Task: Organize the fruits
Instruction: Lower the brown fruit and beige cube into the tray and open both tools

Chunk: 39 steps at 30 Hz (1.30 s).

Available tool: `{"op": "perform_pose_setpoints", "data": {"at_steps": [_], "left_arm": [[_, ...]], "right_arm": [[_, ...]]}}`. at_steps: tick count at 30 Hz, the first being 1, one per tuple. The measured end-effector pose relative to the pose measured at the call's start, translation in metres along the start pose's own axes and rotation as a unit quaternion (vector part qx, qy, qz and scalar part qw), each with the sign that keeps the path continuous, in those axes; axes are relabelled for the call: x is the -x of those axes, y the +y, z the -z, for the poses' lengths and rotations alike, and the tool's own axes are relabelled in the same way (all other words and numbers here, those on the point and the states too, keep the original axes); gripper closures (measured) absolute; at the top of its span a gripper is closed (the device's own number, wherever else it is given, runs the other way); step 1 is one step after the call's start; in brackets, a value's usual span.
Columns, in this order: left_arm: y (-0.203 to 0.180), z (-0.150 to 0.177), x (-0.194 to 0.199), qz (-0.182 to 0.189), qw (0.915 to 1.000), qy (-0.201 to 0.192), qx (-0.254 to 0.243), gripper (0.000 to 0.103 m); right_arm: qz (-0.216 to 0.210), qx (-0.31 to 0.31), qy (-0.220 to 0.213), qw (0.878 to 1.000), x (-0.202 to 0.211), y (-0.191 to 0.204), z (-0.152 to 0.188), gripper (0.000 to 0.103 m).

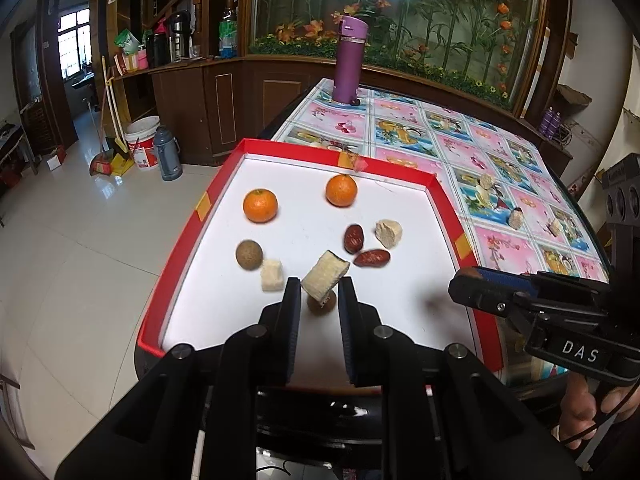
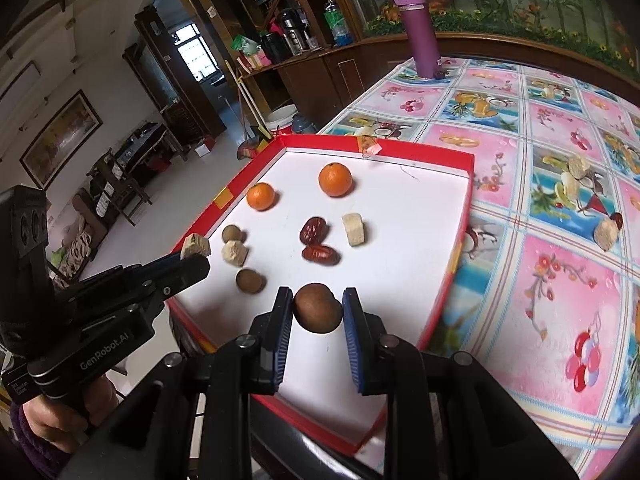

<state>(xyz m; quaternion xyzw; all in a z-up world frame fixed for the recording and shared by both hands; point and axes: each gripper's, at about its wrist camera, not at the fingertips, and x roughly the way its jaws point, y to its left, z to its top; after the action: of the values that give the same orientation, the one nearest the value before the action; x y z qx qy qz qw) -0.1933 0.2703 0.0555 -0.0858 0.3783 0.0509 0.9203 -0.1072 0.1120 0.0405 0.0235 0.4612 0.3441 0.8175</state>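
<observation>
Left wrist view: the left hand-held gripper (image 1: 319, 294) is seen at lower centre, its jaws narrowed onto a pale cut chunk (image 1: 325, 277), which is pinched tilted above the tray.
Right wrist view: the right hand-held gripper (image 2: 318, 310) is seen at lower centre, its jaws closed on a round brown fruit (image 2: 318, 307), which is held over the near part of the tray.
Tray: a red-rimmed tray (image 2: 464, 216) with a white floor is set at the left edge of the surface (image 2: 540, 280), which is covered by a patterned cloth.
Oranges: two oranges (image 2: 335, 179) (image 2: 260, 196) are placed toward the upper part of the tray, apart from each other.
Dates: two red dates (image 2: 313, 230) (image 2: 321, 255) are laid just beside each other at the tray's centre.
Other pieces in tray: a pale chunk (image 2: 353, 229) is set right of the dates; another chunk (image 2: 234, 253) and two small brown fruits (image 2: 231, 234) (image 2: 249, 280) are grouped at the left.
Loose pieces: pale chunks (image 2: 579, 167) (image 2: 606, 234) are left on the cloth at the right of the frame.
Bottle: a purple bottle (image 2: 419, 30) is stood upright at the far end of the surface.
</observation>
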Motion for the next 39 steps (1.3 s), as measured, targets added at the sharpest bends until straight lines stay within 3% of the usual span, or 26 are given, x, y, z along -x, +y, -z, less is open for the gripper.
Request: {"op": "perform_pose_setpoints", "data": {"at_steps": [12, 26, 34, 39], "left_arm": [[0.025, -0.038, -0.031, 0.005, 0.9997, 0.023, 0.010, 0.083], [0.022, -0.041, -0.065, 0.013, 0.9967, 0.078, -0.017, 0.083], [0.019, -0.050, -0.074, 0.012, 0.9946, 0.094, -0.043, 0.083], [0.016, -0.057, -0.082, 0.017, 0.9935, 0.104, -0.044, 0.083]], "right_arm": [[-0.011, -0.004, 0.019, 1.000, -0.023, 0.016, -0.018, 0.079], [0.017, 0.010, 0.055, 0.998, -0.045, 0.017, -0.014, 0.079], [0.041, -0.017, 0.029, 0.999, -0.034, -0.007, -0.027, 0.079], [0.051, -0.031, 0.025, 0.998, -0.040, -0.021, -0.058, 0.079]]}}
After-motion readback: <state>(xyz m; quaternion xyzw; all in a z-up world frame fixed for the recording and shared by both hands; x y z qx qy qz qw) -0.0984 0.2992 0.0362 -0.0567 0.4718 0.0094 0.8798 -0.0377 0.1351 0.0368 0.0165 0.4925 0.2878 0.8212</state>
